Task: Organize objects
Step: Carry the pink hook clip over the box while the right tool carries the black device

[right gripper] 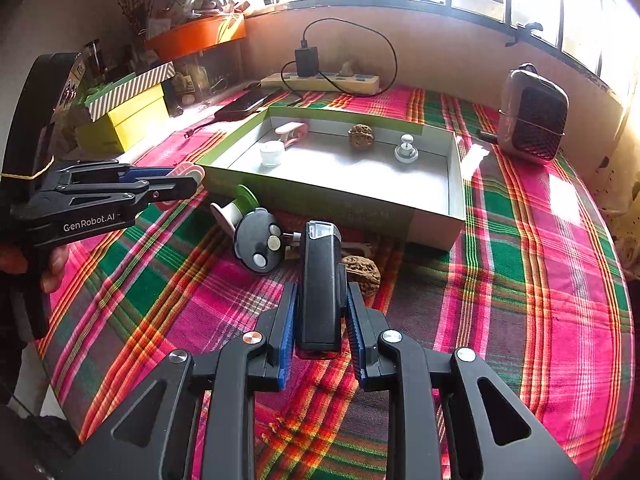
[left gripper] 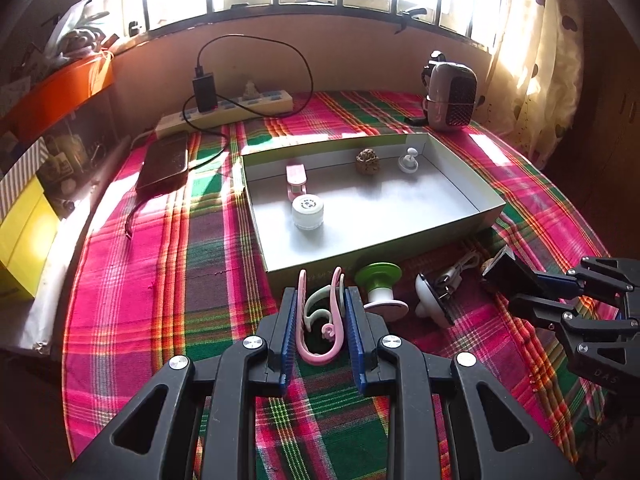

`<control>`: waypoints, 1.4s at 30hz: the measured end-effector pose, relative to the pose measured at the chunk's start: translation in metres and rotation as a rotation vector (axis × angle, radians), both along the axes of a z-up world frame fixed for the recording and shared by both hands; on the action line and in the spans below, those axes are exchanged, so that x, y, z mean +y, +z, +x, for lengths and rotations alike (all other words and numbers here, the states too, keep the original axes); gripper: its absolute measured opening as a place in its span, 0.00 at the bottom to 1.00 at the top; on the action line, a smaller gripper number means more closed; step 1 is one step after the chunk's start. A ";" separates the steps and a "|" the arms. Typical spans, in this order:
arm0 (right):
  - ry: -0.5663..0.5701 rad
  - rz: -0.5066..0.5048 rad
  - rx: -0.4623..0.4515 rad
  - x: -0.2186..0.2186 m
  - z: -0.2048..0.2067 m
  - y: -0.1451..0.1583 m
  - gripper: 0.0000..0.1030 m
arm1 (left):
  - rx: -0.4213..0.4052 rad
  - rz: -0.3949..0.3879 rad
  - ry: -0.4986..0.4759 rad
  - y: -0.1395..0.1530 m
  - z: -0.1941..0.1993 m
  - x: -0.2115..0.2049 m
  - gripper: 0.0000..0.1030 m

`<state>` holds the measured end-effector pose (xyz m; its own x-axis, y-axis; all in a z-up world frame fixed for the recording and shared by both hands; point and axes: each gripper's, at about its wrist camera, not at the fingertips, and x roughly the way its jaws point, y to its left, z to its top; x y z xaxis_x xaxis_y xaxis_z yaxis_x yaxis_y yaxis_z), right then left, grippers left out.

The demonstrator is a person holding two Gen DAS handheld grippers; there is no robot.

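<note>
My left gripper (left gripper: 322, 304) is shut on a pink and pale green hook-shaped clip (left gripper: 320, 340), held just above the plaid cloth in front of the open box (left gripper: 492, 216). In the box are a pink clip (left gripper: 296, 178), a white jar (left gripper: 307, 212), a walnut (left gripper: 367, 161) and a white knob (left gripper: 409, 162). My right gripper (right gripper: 320, 292) is shut on a black rectangular device (right gripper: 320, 280). Ahead of it on the cloth lie a second walnut (right gripper: 364, 276), a round black disc with a cable (right gripper: 260, 246) and a green-and-white spool (right gripper: 240, 206).
A power strip (left gripper: 224, 110) with a black charger (left gripper: 205, 92) and a dark power bank (left gripper: 164, 164) lie at the back left. A small heater (right gripper: 534, 120) stands at the back right. Yellow boxes (right gripper: 128, 124) and a cluttered shelf line the left edge. A curtain (left gripper: 536, 60) hangs at the right.
</note>
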<state>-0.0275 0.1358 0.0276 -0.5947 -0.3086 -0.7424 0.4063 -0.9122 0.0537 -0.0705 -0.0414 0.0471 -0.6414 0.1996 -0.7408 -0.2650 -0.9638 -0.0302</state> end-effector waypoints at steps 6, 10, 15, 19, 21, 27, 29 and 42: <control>-0.014 -0.001 0.022 0.002 -0.007 0.014 0.24 | 0.011 0.008 -0.010 0.011 -0.008 0.005 0.20; -0.031 0.007 0.024 0.004 -0.017 0.019 0.24 | 0.008 0.017 -0.013 0.014 -0.015 0.010 0.20; -0.057 0.002 0.015 0.007 -0.031 0.023 0.24 | -0.001 0.037 -0.014 0.017 -0.028 0.015 0.20; -0.096 0.000 0.010 0.011 -0.047 0.025 0.24 | -0.006 0.046 -0.010 0.018 -0.040 0.019 0.20; -0.120 0.004 0.010 0.013 -0.055 0.026 0.24 | -0.006 0.043 -0.013 0.018 -0.047 0.023 0.20; -0.169 0.026 0.006 0.017 -0.082 0.027 0.24 | -0.017 0.045 -0.002 0.014 -0.069 0.030 0.20; -0.183 0.037 0.007 0.017 -0.091 0.027 0.24 | -0.026 0.044 -0.001 0.012 -0.077 0.033 0.20; -0.273 0.076 -0.028 0.018 -0.139 0.014 0.24 | -0.070 0.035 0.032 -0.006 -0.122 0.041 0.21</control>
